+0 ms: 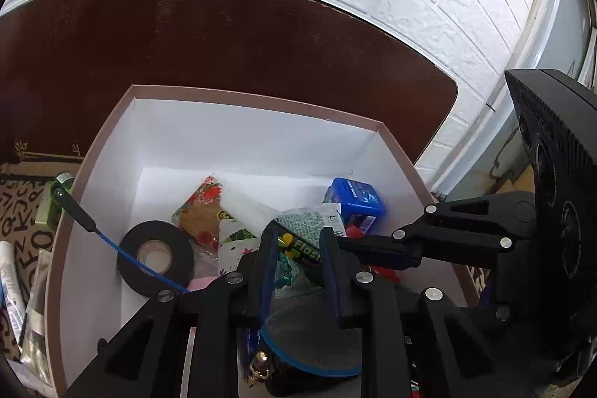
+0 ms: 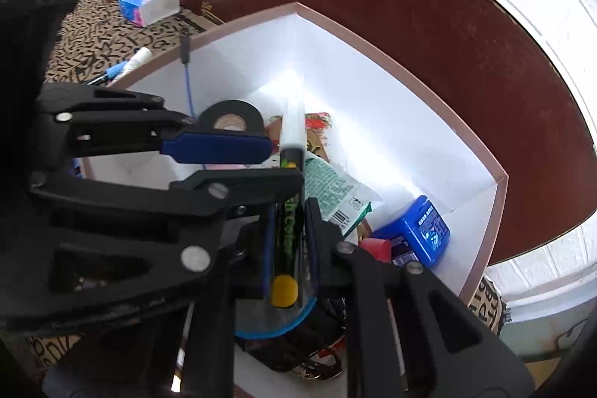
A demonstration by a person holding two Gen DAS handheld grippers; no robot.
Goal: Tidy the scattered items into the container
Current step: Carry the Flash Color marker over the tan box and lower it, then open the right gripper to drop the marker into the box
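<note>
The right gripper (image 2: pixel 289 230) is closed on a dark tube (image 2: pixel 286 222) with a yellow cap, held over the box (image 2: pixel 373 36). The left gripper (image 1: pixel 298 248) stands narrow above the same box; whether it holds something, the views do not show clearly. The tube looks light, stiff and somewhat slippery, so a hold on the middle seems best. Inside, a tape roll (image 1: pixel 155 258) and blue case (image 1: pixel 358 202) leave free floor toward the far wall. More items lie outside the left rim.
</note>
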